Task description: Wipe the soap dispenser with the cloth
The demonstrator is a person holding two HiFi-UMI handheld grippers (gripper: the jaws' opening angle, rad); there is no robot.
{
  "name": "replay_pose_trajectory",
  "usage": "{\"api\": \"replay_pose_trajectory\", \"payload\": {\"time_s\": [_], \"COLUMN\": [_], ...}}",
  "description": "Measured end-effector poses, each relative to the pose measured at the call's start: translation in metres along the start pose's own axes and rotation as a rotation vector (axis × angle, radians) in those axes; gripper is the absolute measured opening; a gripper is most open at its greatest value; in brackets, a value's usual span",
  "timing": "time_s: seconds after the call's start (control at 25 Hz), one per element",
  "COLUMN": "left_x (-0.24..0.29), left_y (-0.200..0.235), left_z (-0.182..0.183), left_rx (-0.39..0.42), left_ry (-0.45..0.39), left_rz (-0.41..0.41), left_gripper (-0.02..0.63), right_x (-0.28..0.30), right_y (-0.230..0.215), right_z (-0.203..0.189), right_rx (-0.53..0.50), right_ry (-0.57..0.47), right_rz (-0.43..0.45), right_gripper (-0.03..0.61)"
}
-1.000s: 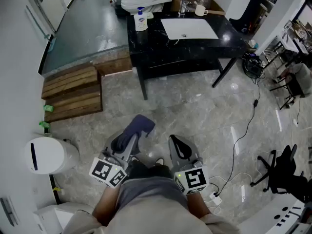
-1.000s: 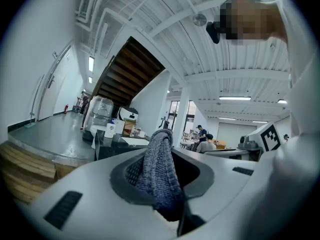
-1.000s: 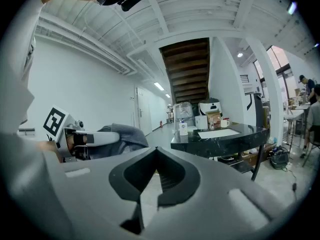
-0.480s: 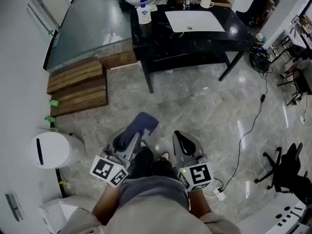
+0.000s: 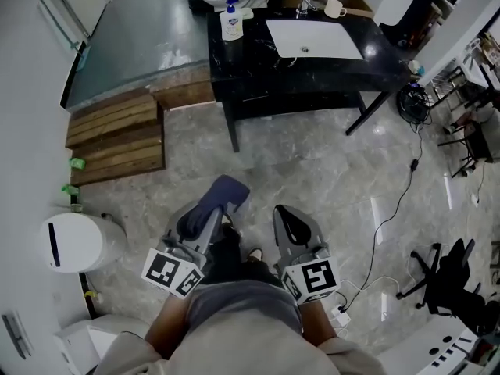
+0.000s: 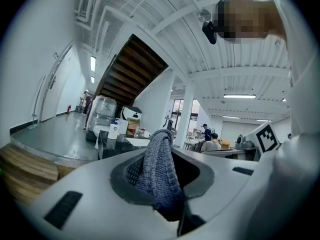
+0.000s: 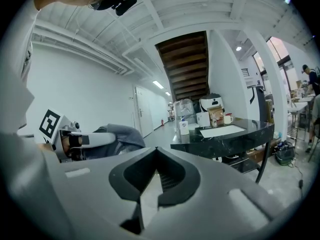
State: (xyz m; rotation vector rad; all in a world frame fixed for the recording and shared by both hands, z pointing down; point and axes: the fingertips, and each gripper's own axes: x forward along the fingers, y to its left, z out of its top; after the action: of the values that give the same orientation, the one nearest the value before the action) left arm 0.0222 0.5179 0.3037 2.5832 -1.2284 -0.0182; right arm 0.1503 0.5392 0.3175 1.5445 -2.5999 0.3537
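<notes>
Counter [image 5: 383, 59] shifted up-frame; left gripper [image 5: 217, 207] clamps cloth [image 5: 228, 187], right gripper [image 5: 283, 214] closed empty; open floor [image 5: 312, 170] ahead.

No legible text in any view. The blue-and-white label on the soap dispenser [image 5: 230, 23], which stands on the black counter [image 5: 250, 61], is too small to read. The left marker cube [image 5: 173, 273] and right marker cube [image 5: 312, 279] show black-and-white square patterns only, with no letters or digits. The same patterns appear in both gripper views and cannot be read as text.
</notes>
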Motion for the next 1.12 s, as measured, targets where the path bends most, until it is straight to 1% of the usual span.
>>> {"api": "replay_pose_trajectory", "payload": {"time_s": [0.2, 0.32, 0.44, 0.56, 0.84, 1.12], "left_x": [0.025, 0.036, 0.047, 0.056, 0.069, 0.082], "left_y": [0.028, 0.047, 0.066, 0.082, 0.118, 0.147], "left_z": [0.016, 0.026, 0.035, 0.044, 0.060, 0.075], "left_rx": [-0.013, -0.024, -0.017, -0.001, -0.001, 0.005], "left_ry": [-0.027, -0.043, -0.051, -0.064, -0.080, -0.092], "left_rz": [0.023, 0.036, 0.039, 0.019, -0.019, -0.069], "left_gripper": [0.087, 0.087, 0.087, 0.087, 0.087, 0.087], "right_x": [0.038, 0.062, 0.085, 0.108, 0.152, 0.189], "right_y": [-0.009, -0.008, -0.005, -0.002, 0.011, 0.020], "right_z": [0.020, 0.030, 0.041, 0.049, 0.065, 0.078], "right_rx": [-0.028, -0.049, -0.062, -0.072, -0.099, -0.122], "right_ry": [0.002, 0.002, 0.001, -0.006, -0.021, -0.033], "right_rz": [0.003, 0.020, 0.033, 0.038, 0.041, 0.022], "right_gripper": [0.000, 0.000, 0.000, 0.000, 0.000, 0.000]}}
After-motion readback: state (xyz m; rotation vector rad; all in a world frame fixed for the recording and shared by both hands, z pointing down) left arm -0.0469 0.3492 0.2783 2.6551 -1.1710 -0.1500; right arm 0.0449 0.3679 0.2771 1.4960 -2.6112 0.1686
